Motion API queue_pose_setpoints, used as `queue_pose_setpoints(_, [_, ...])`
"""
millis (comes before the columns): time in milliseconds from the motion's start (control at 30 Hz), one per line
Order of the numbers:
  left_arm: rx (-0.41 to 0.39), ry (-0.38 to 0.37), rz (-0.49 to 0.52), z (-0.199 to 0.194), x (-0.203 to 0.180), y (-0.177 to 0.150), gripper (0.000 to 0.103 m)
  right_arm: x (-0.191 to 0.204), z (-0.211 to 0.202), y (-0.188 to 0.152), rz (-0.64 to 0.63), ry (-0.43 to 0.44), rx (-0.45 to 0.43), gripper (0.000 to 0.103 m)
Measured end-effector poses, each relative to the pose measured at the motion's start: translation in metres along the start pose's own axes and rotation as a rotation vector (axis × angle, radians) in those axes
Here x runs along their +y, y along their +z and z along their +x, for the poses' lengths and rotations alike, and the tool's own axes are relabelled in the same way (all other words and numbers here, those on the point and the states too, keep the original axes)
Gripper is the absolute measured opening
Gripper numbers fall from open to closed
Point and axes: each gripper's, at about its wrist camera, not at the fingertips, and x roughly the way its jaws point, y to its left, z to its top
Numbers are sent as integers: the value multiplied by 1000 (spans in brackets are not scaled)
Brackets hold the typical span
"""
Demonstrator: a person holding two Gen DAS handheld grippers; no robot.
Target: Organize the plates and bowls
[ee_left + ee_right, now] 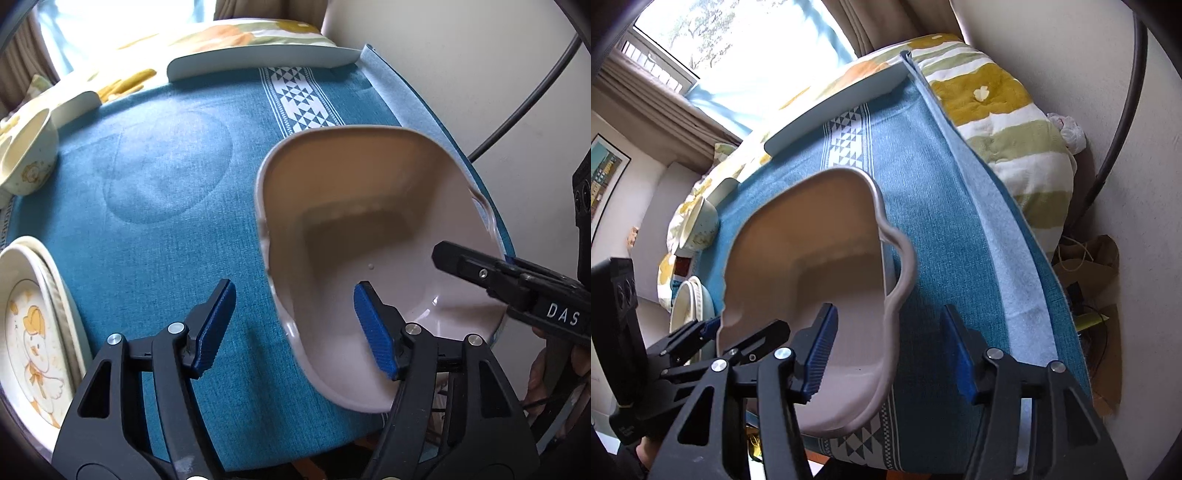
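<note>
Since both jaws stand spread astride opposite rims of the pink dish (354, 236), pinching nothing, the dish rests on the blue tablecloth (166, 177) near its right edge; left gripper (295, 332) and right gripper (890, 350) should lift straight off without nudging it.

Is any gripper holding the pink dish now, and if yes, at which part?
Nothing is held. The pink dish rests on the blue cloth. Each gripper, left and right, straddles a rim, fingers open and not pressing.
</note>
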Motion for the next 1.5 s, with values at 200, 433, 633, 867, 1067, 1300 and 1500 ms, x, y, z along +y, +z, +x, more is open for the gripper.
queue_pose_setpoints(200, [-48, 20, -31, -54, 7, -6, 64, 20, -44, 3, -67, -47, -76, 53])
queue_pose_setpoints(433, [-229, 114, -76, -164, 28, -21, 68, 88, -107, 13, -287, 13, -179, 54])
queue_pose_setpoints(633, [-373, 227, -161, -221, 74, -7, 103, 156, -120, 37, -429, 133, -257, 102])
queue_pose_setpoints(867, [-360, 263, -309, -224, 165, 17, 103, 234, -85, 79, -501, 182, -193, 102])
queue_pose_setpoints(1067, [-314, 221, -443, -204, 251, 42, 102, 288, -16, 119, -449, 187, -69, 102])
queue_pose_setpoints(1300, [-191, 144, -547, -133, 337, 73, 99, 315, 83, 146, -333, 154, 74, 102])
queue_pose_setpoints(1500, [-80, 65, -580, -68, 379, 91, 66, 322, 158, 144, -266, 112, 184, 72])
